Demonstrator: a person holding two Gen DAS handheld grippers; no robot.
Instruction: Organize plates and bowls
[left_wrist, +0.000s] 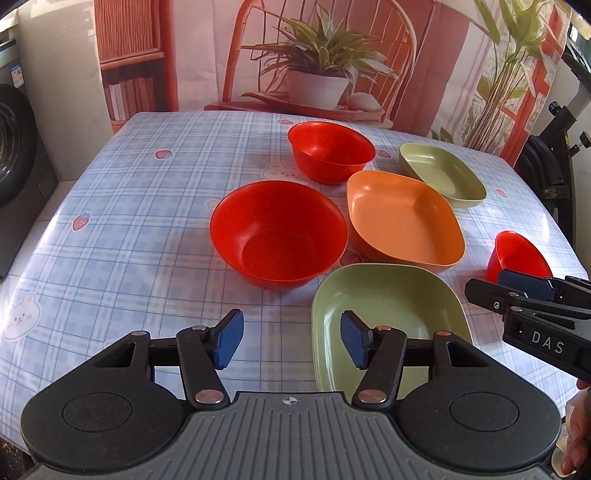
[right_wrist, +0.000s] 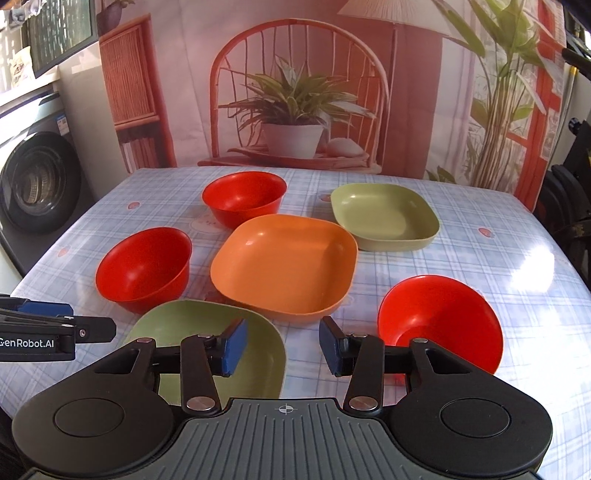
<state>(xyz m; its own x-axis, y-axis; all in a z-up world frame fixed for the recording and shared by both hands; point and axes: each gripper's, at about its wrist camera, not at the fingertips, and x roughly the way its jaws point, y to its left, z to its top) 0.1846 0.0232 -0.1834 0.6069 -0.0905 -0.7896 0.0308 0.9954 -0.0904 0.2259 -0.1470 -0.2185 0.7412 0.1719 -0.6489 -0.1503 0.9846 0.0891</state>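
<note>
Both tools released, holding nothing: left tool over near green plate, right tool w/ red bowl at its right on table.

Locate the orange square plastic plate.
The orange square plastic plate sits mid-table in the right wrist view, between two green square plates, with a red bowl to its left.

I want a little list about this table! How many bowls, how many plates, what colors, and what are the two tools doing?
red bowls: three
green plates: two
orange plate: one, in the middle
stacked: nothing yet
table: blue checked cloth
left tool: open, holding nothing
right tool: open, holding nothing
</note>
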